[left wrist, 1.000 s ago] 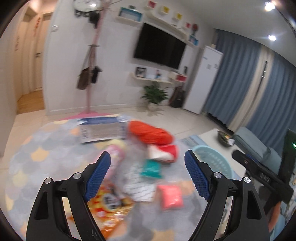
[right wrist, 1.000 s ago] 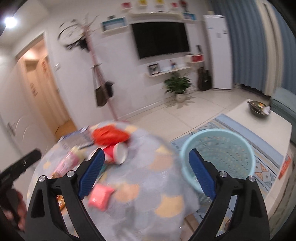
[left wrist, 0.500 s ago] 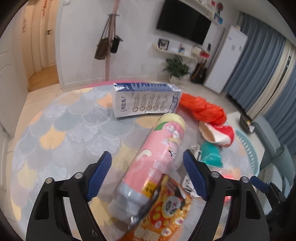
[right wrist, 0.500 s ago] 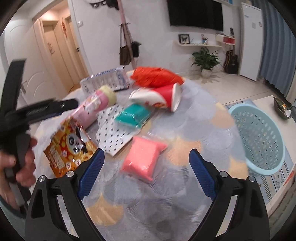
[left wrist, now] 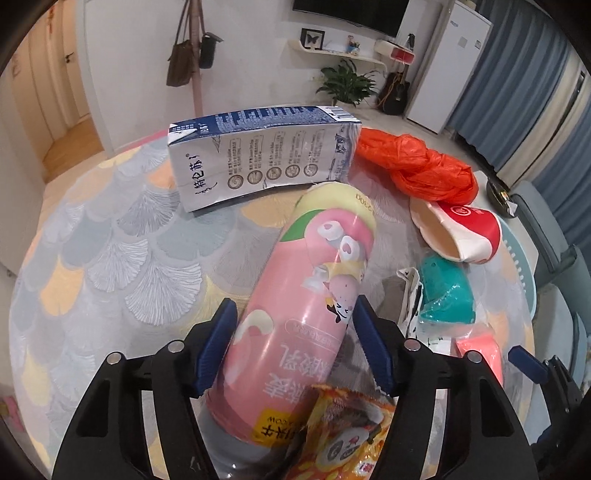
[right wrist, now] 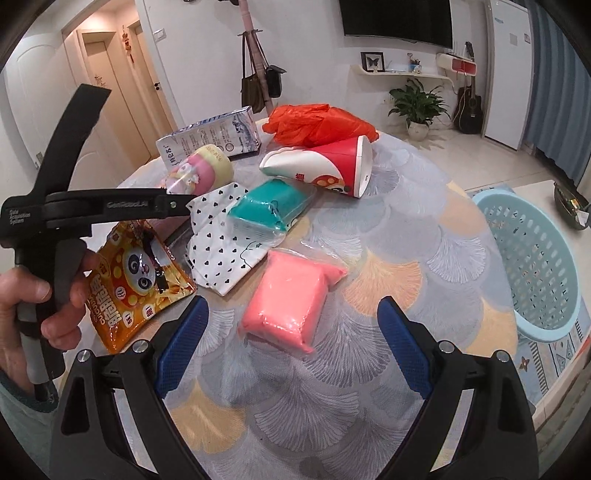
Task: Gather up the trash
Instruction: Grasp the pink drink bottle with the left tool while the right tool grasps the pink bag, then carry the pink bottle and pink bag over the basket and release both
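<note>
Background only: wall TV (right wrist: pixel 397 18), potted plant (right wrist: pixel 419 105), guitar (right wrist: pixel 470 110) beside white fridge (right wrist: pixel 508 70), bags on coat stand (right wrist: pixel 258 85), blue curtains (left wrist: pixel 517 92).
</note>
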A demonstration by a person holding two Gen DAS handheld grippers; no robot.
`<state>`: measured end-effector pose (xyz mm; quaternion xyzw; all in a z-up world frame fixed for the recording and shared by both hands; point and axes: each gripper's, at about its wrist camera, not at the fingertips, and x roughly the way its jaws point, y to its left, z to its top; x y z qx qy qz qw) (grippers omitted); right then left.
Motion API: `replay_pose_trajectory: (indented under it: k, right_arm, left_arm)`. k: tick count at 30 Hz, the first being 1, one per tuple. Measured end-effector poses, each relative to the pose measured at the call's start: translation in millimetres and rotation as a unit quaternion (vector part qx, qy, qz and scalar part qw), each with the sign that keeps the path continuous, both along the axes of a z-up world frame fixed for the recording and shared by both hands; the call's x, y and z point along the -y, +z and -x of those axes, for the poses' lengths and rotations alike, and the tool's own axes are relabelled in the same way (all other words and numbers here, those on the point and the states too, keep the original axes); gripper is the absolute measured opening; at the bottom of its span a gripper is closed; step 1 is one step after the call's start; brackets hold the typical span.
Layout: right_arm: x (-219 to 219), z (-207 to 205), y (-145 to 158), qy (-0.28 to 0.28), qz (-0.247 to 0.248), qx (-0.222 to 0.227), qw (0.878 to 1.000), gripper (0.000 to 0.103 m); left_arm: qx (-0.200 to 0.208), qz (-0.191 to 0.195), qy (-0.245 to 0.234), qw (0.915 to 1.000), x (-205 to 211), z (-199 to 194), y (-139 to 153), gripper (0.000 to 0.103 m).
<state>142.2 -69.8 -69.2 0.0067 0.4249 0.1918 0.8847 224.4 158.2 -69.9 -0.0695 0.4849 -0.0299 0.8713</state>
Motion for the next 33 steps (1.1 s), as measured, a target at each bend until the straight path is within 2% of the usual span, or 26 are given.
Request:
replay_pose_trajectory:
  k: [3,4,6,8,9,15,21,27,33]
  right_arm:
    - [-2.5,-1.3,-0.7,-0.003,0.011,0.000,1.000,0.086]
    - [-3.8,-3.2,-1.4,-0.005,0.015,-0.003,1.000,0.080]
    - [-6.6,-7.0,-4.1,-0.006,0.023,-0.010,1.000,0.065]
    - [-8.8,-8.1,-7.2,-0.005,0.034,-0.013,0.999,0.043]
    - [-9.8,-7.7,-7.8,-0.001,0.036,-0.013,0.999,0.038]
    - [-11.0,7.1,5.3,0.005,0.034,0.035,0.999,0.037]
    - [-2.3,18.3,33.1,0.001,0.017,0.087,0.996,0.036]
    - [18.7,19.3,56.3,-0.019,0.004,0.122,0.992,0.036]
    - [54.4,6.8,69.0,-0.061,-0.003,0.137,0.989,0.036]
  left_arm:
    - [0.005,0.013,0.009,0.9999,-5.3,1.3,1.9,0.053]
    - [0.007,0.021,0.014,0.9997,-7.8,3.2,2.5,0.050]
    - [0.014,0.043,0.027,0.9986,-17.4,8.3,5.2,0.049]
    - [0.022,0.062,0.042,0.9969,-27.3,15.6,9.4,0.048]
    - [0.030,0.069,0.050,0.9959,-32.3,20.8,12.9,0.048]
    - [0.089,0.091,0.063,0.9899,-40.4,49.8,42.1,0.047]
    - [0.159,0.097,0.050,0.9812,-24.6,76.6,83.8,0.047]
    - [0.227,0.095,0.014,0.9691,16.8,94.8,123.8,0.047]
    - [0.250,0.102,-0.038,0.9620,70.8,94.0,141.2,0.047]
